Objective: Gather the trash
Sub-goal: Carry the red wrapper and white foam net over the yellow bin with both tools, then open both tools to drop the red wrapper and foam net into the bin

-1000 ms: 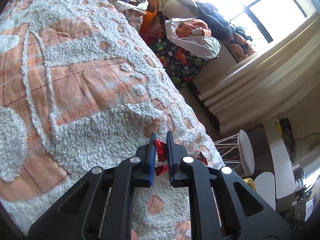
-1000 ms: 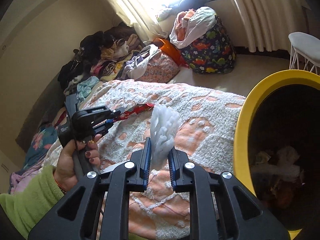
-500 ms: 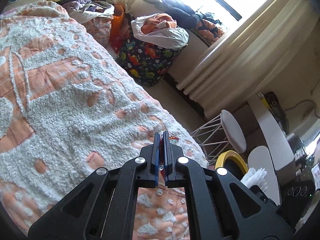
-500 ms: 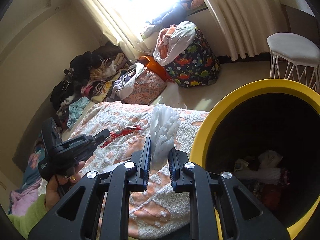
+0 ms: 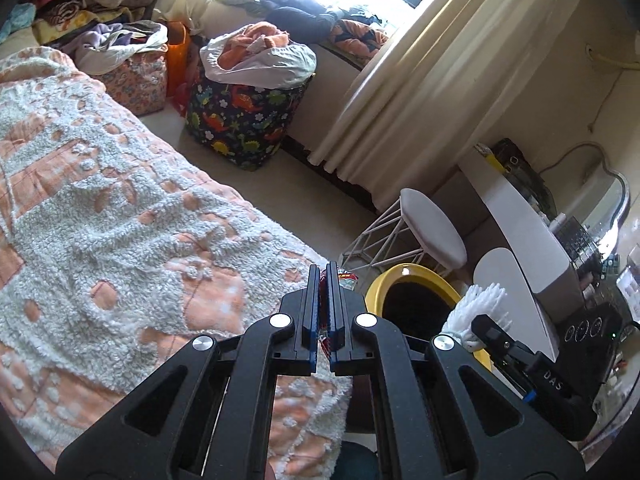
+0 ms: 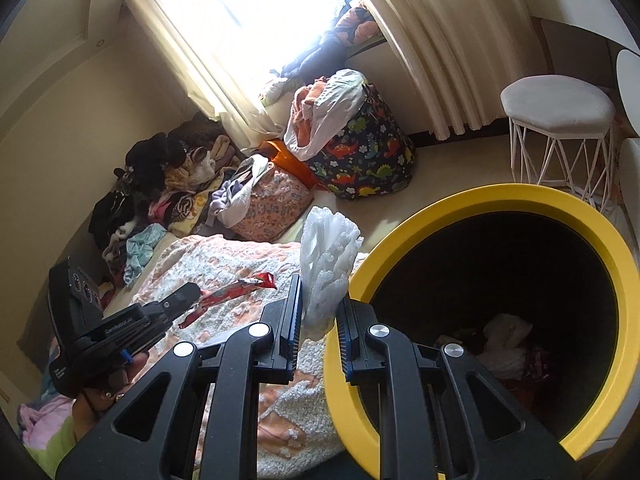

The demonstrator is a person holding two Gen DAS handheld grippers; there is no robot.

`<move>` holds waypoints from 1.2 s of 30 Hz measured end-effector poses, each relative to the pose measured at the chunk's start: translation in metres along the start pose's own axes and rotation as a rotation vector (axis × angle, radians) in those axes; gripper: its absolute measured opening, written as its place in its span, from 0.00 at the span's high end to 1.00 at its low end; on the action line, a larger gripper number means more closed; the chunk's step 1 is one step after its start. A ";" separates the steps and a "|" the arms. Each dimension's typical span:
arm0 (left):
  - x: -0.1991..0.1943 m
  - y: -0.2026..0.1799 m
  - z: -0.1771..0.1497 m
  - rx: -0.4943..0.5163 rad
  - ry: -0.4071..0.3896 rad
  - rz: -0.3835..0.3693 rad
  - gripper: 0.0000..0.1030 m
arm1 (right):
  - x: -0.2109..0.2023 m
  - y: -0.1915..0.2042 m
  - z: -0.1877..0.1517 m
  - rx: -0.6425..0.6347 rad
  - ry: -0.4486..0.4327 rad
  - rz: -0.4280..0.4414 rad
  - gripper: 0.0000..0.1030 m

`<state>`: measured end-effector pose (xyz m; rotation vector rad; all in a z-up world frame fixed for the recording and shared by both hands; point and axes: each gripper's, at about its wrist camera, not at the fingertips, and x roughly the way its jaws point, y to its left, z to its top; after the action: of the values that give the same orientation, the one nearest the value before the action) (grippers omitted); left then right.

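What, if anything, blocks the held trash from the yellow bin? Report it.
Nothing visible. The right gripper holds the white foam piece beside the yellow bin, whose mouth is uncovered. The left gripper carries the red wrapper over the bedspread, bin just beyond.

White foam netting (image 6: 326, 264) between right gripper (image 6: 316, 320) fingers (image 6: 290, 320); yellow-rimmed bin (image 6: 400, 240) beside

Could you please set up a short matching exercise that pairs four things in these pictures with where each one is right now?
Things:
1. red wrapper
2. white foam net
3. crumpled paper
4. stool

Places:
A. inside the yellow bin
B. shut in the right gripper
C. on the floor by the curtain
D. shut in the left gripper

Pairs: 1-D, 2-B, 3-A, 4-C
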<state>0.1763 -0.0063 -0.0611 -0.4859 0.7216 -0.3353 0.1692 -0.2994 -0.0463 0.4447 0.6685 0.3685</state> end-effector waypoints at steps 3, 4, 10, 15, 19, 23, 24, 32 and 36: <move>0.000 -0.011 -0.003 0.024 0.007 -0.009 0.99 | -0.007 -0.009 0.003 0.007 -0.019 -0.024 0.85; 0.001 -0.014 -0.004 0.032 0.009 -0.012 0.99 | -0.009 -0.012 0.003 0.011 -0.025 -0.032 0.85; 0.003 -0.033 -0.012 0.079 0.023 -0.032 0.99 | -0.022 -0.030 0.008 0.025 -0.060 -0.088 0.85; 0.008 -0.047 -0.018 0.111 0.040 -0.046 0.99 | -0.031 -0.040 0.009 0.022 -0.087 -0.141 0.85; 0.011 -0.059 -0.026 0.140 0.058 -0.060 0.99 | -0.036 -0.047 0.011 0.017 -0.106 -0.194 0.85; 0.015 -0.069 -0.033 0.163 0.075 -0.072 0.99 | -0.040 -0.055 0.010 0.006 -0.123 -0.258 0.85; 0.016 -0.071 -0.036 0.169 0.080 -0.075 0.99 | -0.042 -0.057 0.010 0.006 -0.128 -0.273 0.85; 0.025 -0.090 -0.050 0.218 0.116 -0.087 0.99 | -0.045 -0.076 0.007 0.016 -0.149 -0.369 0.85; 0.030 -0.096 -0.055 0.230 0.134 -0.093 0.99 | -0.045 -0.082 0.005 0.004 -0.152 -0.412 0.85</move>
<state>0.1467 -0.1173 -0.0617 -0.2808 0.7810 -0.5351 0.1548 -0.3907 -0.0610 0.3248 0.5954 -0.0563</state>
